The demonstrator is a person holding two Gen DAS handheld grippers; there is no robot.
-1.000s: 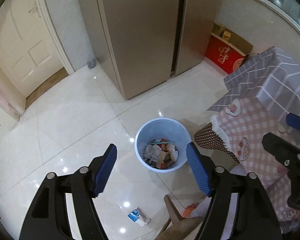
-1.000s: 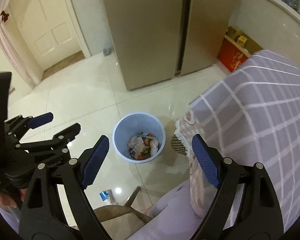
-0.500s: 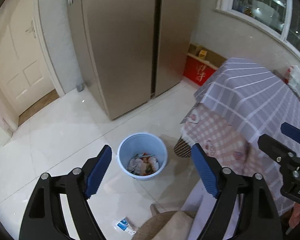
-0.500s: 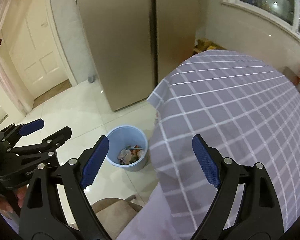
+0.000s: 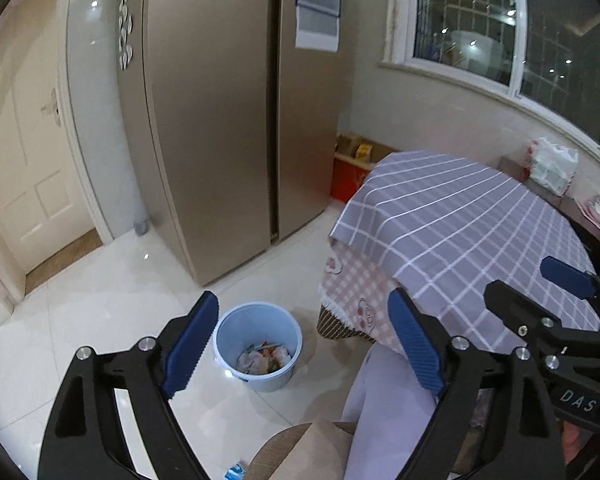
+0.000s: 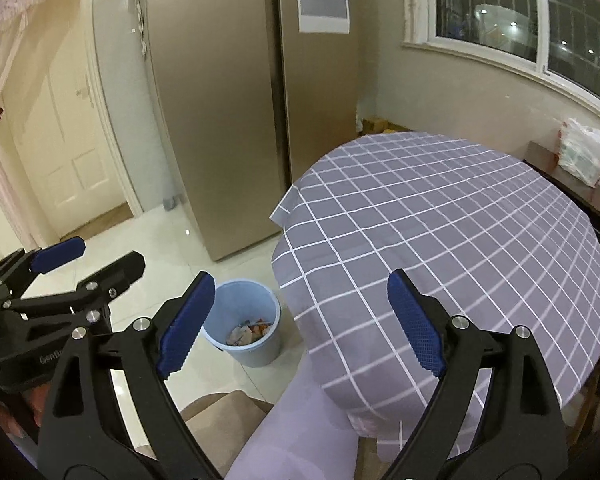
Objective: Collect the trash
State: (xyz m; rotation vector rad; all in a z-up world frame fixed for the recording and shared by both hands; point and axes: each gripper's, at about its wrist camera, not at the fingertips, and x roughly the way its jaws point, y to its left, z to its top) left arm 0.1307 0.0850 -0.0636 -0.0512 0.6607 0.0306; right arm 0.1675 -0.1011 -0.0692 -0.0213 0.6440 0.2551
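A light blue bin [image 5: 258, 344] stands on the white tile floor beside the table; it also shows in the right wrist view [image 6: 244, 330]. It holds several crumpled wrappers [image 5: 265, 361]. A small blue and white carton [image 5: 236, 472] lies on the floor at the bottom edge of the left wrist view. My left gripper [image 5: 304, 344] is open and empty, held high above the bin. My right gripper [image 6: 300, 326] is open and empty, over the table's near edge. Each gripper shows in the other's view: the right one [image 5: 540, 292] and the left one [image 6: 92, 256].
A round table with a grey checked cloth [image 6: 460, 240] fills the right side. A tan chair [image 5: 300, 452] stands below the grippers. A tall fridge [image 5: 228, 120] and a white door [image 5: 24, 152] are behind. A white plastic bag [image 6: 582, 150] lies on a dark sideboard.
Both grippers have risen and tilted up, so the bin looks smaller and lower and the table top and window have come into view. Both stay open and empty.
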